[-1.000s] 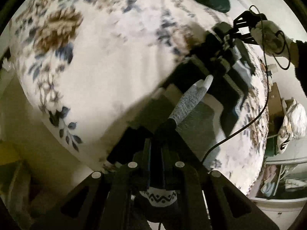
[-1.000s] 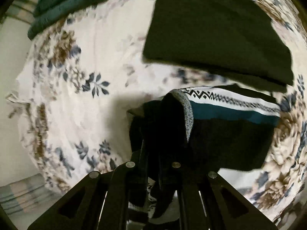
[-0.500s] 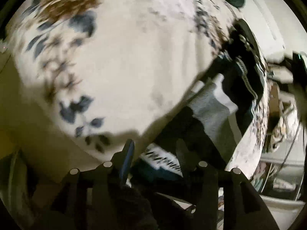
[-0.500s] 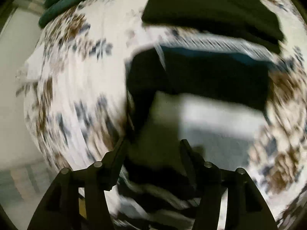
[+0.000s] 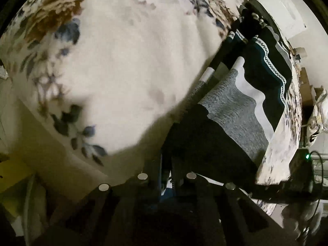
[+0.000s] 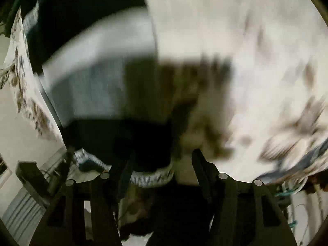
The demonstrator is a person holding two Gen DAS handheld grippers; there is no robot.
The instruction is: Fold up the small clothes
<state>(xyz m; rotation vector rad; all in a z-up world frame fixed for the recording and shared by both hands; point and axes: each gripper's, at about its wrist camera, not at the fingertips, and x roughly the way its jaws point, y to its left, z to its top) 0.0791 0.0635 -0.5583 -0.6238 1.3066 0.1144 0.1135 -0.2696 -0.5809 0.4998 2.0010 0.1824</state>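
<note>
A small knitted sweater (image 5: 235, 110) with black, grey, white and teal bands and a zigzag trim lies on the floral bed cover (image 5: 123, 61), at the right of the left wrist view. My left gripper (image 5: 167, 164) is shut on the sweater's black near edge. In the blurred right wrist view the same sweater (image 6: 98, 78) fills the left half. My right gripper (image 6: 162, 162) is open, its fingers (image 6: 202, 170) spread on either side of the sweater's black hem with nothing gripped.
The bed edge (image 5: 67, 149) drops off below the left gripper. A dark folded garment (image 5: 262, 10) lies beyond the sweater. The other gripper's body and cable (image 5: 297, 176) show at the lower right. Room clutter (image 5: 319, 110) stands beyond the bed.
The sweater, held bunched a second ago, was let go and spread flat. My left gripper has shut again on its near black edge. My right gripper stays open and has swung sideways.
</note>
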